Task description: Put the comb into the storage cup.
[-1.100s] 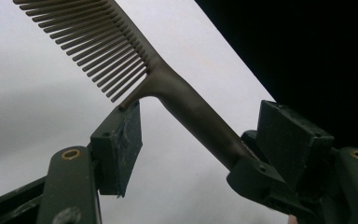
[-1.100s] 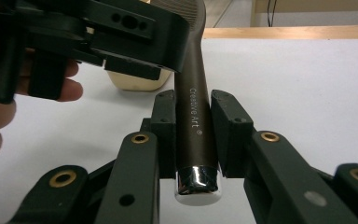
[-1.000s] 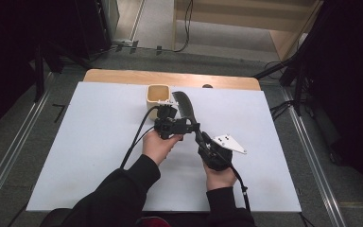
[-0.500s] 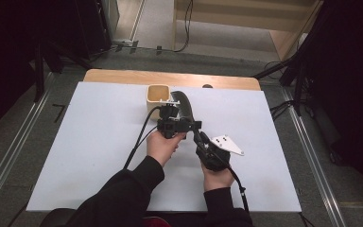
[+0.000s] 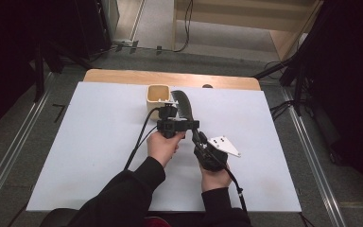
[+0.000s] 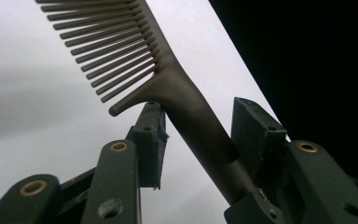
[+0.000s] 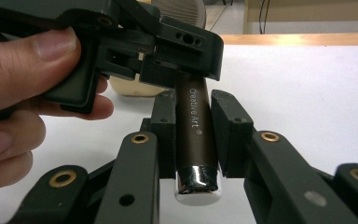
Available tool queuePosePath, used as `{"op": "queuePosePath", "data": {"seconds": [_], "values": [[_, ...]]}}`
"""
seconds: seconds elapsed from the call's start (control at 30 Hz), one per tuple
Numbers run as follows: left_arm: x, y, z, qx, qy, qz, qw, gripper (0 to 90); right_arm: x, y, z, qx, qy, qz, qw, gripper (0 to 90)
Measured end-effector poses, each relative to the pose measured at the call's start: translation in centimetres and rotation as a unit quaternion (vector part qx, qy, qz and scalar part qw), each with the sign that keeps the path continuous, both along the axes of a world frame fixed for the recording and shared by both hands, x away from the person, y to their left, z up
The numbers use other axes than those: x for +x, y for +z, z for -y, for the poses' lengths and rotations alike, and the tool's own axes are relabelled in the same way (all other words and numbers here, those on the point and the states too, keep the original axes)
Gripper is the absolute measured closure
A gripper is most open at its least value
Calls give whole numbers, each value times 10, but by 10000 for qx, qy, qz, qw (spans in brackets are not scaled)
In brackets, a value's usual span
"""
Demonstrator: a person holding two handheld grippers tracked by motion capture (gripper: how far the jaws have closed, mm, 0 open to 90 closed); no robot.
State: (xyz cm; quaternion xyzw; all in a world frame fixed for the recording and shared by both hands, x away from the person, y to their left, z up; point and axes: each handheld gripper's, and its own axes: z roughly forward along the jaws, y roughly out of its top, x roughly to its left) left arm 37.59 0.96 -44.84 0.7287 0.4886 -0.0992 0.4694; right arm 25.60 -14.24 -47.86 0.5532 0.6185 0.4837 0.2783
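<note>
Two tongs, one comb between them. My right gripper [image 7: 193, 140] has its jaws pressed against both sides of the comb [image 6: 168, 88] handle near its chromed butt end; lettering on the handle reads "Creative Art". My left gripper [image 6: 196, 135] sits farther up the same handle, jaws parted, handle running slantwise through the gap; whether the pads touch it I cannot tell. Comb teeth point away over the white table [image 5: 90, 142]. From the high view, the comb's toothed end lies just beside a small cream cup [image 5: 158, 96] near the table's far edge. My left hand [image 5: 163, 145] grips its tool.
</note>
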Motion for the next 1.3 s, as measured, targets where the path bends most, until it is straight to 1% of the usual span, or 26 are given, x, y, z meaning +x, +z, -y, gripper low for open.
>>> {"op": "queuePosePath", "data": {"seconds": [0.07, 0.23, 0.27, 0.33, 0.43, 0.47, 0.5, 0.53, 0.57, 0.67, 0.9, 0.97, 1.03, 1.1, 1.13, 1.2, 1.3], "values": [[0, 0, -1, -29, -8, -42, 10000, 579, 0, -1, -1, 10, -5, -23, 10000, 701], [1, -1, -4, -229, -16, -103, 9997, 610, 1, -1, -1, 26, 10, -42, 10000, 701], [1, -2, -5, -289, -13, -132, 9995, 618, 1, -1, -1, 20, 23, -62, 10000, 701], [1, -3, -6, -332, -27, -162, 9993, 629, 2, -2, -2, -29, 34, -61, 10000, 701], [2, -4, -8, -405, -59, -223, 9989, 643, 2, -2, -2, -25, 58, -141, 9999, 701], [3, -4, -9, -517, -55, -272, 9983, 651, 3, -3, -2, -32, 79, -143, 9999, 700], [3, -4, -9, -571, -62, -315, 9978, 668, 3, -3, -1, -23, 84, -169, 9998, 700], [3, -4, -9, -582, -66, -312, 9978, 673, 4, -3, -1, -5, 99, -188, 9998, 700], [3, -4, -9, -574, -69, -284, 9979, 676, 4, -3, -1, -20, 110, -192, 9998, 700], [3, -3, -10, -624, -91, -287, 9976, 684, 5, -2, -1, -90, 131, -233, 9996, 700], [3, -2, -11, -675, -158, -304, 9971, 705, 8, -3, 0, -32, 249, -328, 9991, 696], [3, -2, -11, -718, -184, -338, 9967, 711, 8, -3, 1, -44, 285, -327, 9991, 693], [4, -2, -12, -808, -208, -377, 9958, 717, 8, -2, 1, -94, 293, -319, 9990, 690], [4, -1, -12, -847, -220, -376, 9955, 720, 7, -2, 1, -158, 340, -243, 9990, 681], [4, 0, -13, -862, -234, -379, 9953, 722, 8, -2, 2, -177, 361, -215, 9990, 675], [3, 1, -13, -854, -263, -349, 9954, 725, 8, -1, 3, -172, 423, -229, 9987, 653], [3, 1, -14, -828, -268, -341, 9956, 726, 9, -1, 5, -199, 474, -178, 9985, 591]]}}
